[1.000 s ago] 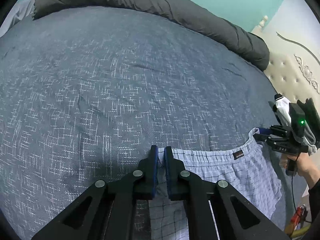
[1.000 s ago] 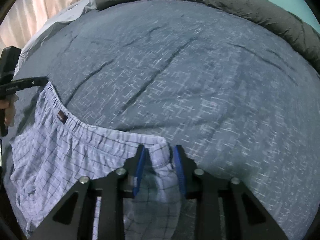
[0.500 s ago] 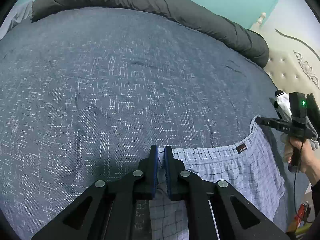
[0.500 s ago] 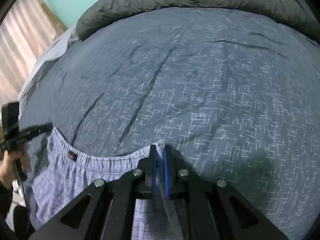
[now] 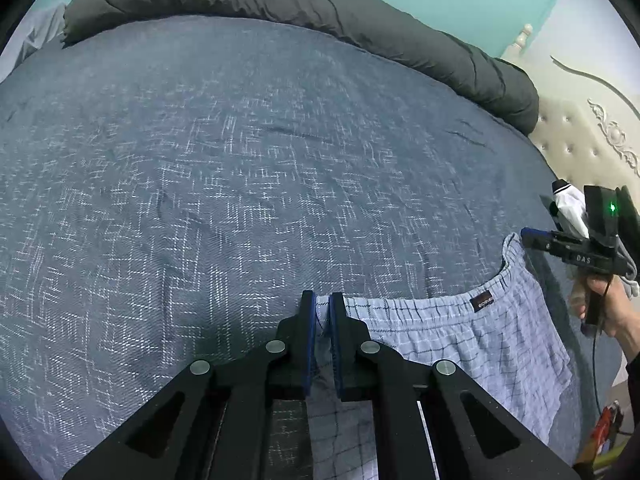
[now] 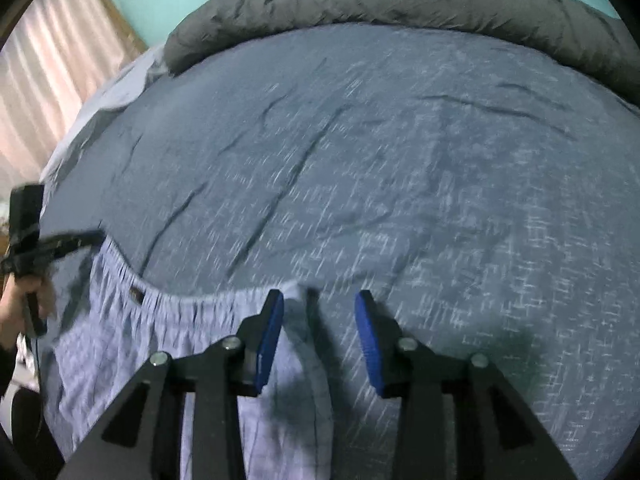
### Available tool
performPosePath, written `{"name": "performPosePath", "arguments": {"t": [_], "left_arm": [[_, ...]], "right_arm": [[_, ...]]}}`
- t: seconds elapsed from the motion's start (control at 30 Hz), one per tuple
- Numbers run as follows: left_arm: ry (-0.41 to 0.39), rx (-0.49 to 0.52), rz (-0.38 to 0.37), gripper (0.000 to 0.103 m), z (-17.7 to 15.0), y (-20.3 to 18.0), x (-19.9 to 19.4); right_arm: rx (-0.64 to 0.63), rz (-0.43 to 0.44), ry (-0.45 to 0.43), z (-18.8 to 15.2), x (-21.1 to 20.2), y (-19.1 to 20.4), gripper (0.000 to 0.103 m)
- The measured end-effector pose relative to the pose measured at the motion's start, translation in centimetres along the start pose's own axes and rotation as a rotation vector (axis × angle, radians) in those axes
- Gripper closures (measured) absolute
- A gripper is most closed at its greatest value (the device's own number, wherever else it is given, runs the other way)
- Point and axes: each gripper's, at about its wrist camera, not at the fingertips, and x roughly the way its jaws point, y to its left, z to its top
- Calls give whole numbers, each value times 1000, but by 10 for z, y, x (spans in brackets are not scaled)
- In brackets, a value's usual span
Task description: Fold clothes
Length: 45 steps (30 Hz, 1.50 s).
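Light blue checked shorts (image 5: pixel 460 344) lie on the dark blue patterned bedspread (image 5: pixel 224 184), waistband toward the bed's middle. My left gripper (image 5: pixel 323 300) is shut on the waistband's left corner. My right gripper (image 6: pixel 319 300) is open, its blue pads either side of the waistband's right corner (image 6: pixel 296 292), which lies between them, loose on the bed. The shorts also show in the right wrist view (image 6: pixel 168 344). Each gripper shows in the other's view: the right one (image 5: pixel 528 234) at the far right, the left one (image 6: pixel 94 236) at the far left.
A rolled dark grey duvet (image 5: pixel 320 12) lies along the far edge of the bed. A cream tufted headboard (image 5: pixel 580 148) stands at the right. White and grey clothes (image 5: pixel 572 208) lie behind the right gripper. A pale curtain (image 6: pixel 52 80) hangs at the left.
My right gripper, shut on the waistband corner half a second ago, has opened and let it go. My left gripper has kept its hold.
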Motion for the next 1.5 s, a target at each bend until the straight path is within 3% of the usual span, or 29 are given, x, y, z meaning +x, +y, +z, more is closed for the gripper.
{"name": "performPosePath", "arguments": {"t": [0.17, 0.27, 0.43, 0.6, 0.7, 1.0, 1.2, 1.5], "left_arm": [[-1, 5, 3, 96, 0, -4, -1], [-6, 12, 5, 96, 1, -6, -3], [-29, 25, 7, 96, 4, -9, -13], [-82, 42, -4, 96, 11, -22, -50], [-131, 63, -17, 96, 16, -34, -83], [-299, 191, -36, 96, 16, -91, -191], [-387, 241, -63, 96, 7, -125, -265], [-500, 301, -73, 96, -3, -165, -367]], "right_arm": [[-95, -46, 23, 7, 19, 18, 66], [-132, -70, 45, 8, 26, 20, 93], [-101, -44, -31, 8, 12, 31, 98], [-89, -35, -152, -1, -46, 45, 98], [-83, -29, -236, -18, -102, 52, 98], [-103, -29, -449, -62, -232, 102, 98], [-114, -53, -529, -88, -297, 130, 98], [-164, -90, -636, -101, -386, 171, 98]]}}
